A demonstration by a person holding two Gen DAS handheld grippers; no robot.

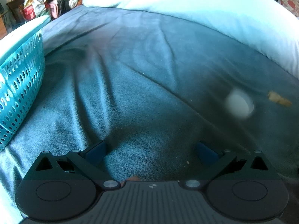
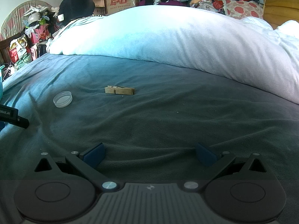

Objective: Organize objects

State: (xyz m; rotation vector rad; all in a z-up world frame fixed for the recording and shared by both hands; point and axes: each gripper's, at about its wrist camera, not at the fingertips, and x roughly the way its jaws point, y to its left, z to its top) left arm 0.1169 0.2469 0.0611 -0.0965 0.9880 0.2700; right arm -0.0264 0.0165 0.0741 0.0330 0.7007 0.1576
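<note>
Round plastic lid (image 2: 62, 99), wooden clothespin (image 2: 119, 90), perforated basket (image 1: 20, 74).

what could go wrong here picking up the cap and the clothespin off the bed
1. The plastic cap lies open side up on the soft, wrinkled blanket; fingers pressing down may sink into the fabric and pinch it, or tip the cap.
2. The wooden clothespin is low and flat, so the open right gripper could slide over it or catch cloth.
3. The teal basket sits at the far left edge beside the left gripper, so a drop could miss it.
</note>
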